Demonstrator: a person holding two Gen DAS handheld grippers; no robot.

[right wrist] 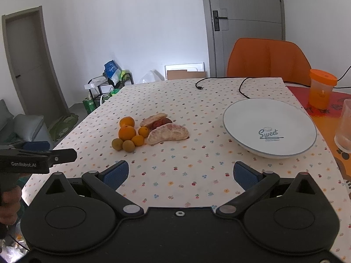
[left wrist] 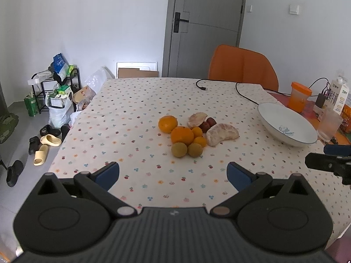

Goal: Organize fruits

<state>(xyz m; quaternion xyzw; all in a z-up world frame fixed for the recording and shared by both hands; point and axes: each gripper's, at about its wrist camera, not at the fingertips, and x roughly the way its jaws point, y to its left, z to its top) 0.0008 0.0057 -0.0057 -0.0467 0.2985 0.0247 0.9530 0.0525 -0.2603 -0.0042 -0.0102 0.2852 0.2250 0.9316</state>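
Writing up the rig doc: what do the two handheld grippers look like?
Both match: the left gripper and right gripper have matte black bodies with ribbed centres, round side housings, silver pivot pins and blue-padded fingers. The right wrist view shows white "GenRobot.AI" lettering on the left gripper's side and a hand on its grip. No sleeve visible.

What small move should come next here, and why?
Probably carry the right tool forward and left to the big pomelo piece. Both tools are open and hold nothing, the left tool included; the white bowl sits empty to the right, and every fruit still lies in the pile on the tablecloth. That piece is the pile's nearest edge to the bowl.
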